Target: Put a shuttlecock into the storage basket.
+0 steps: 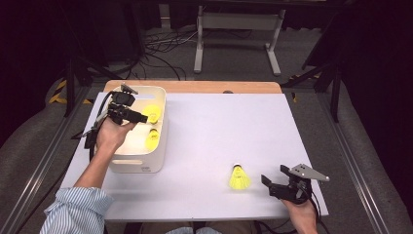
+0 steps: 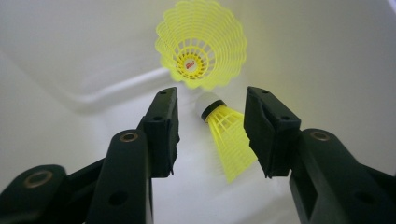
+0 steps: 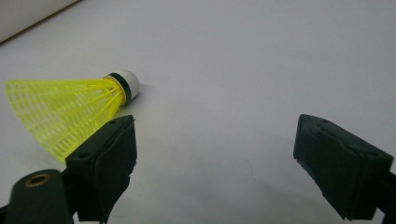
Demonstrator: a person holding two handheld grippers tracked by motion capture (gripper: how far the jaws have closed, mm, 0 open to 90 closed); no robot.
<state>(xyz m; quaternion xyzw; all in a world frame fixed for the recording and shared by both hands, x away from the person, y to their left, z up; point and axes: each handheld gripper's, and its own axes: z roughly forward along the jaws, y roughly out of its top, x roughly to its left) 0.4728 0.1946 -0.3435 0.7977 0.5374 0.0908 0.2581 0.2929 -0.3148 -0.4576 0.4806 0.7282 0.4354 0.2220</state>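
Note:
Two yellow plastic shuttlecocks lie inside a white bin (image 1: 141, 163) at the table's left, one at the back (image 1: 153, 113) and one nearer (image 1: 152, 139). My left gripper (image 1: 141, 118) hangs over the bin with its jaws apart. In the left gripper view one shuttlecock (image 2: 231, 135) rests on the bin floor between the jaws of the left gripper (image 2: 211, 93), and the pads do not touch it. Another shuttlecock (image 2: 201, 44) faces me with its skirt open. A third shuttlecock (image 1: 239, 179) lies on the white table. My right gripper (image 1: 274, 174) stands open just right of it. In the right gripper view that shuttlecock (image 3: 70, 112) sits beside the left jaw of the right gripper (image 3: 215, 121).
The white tabletop (image 1: 219, 126) has a wooden strip (image 1: 195, 87) along its far edge. Behind the table are a grey stand (image 1: 238, 29) and floor cables (image 1: 165, 48). A striped sleeve (image 1: 78, 209) comes in at the lower left.

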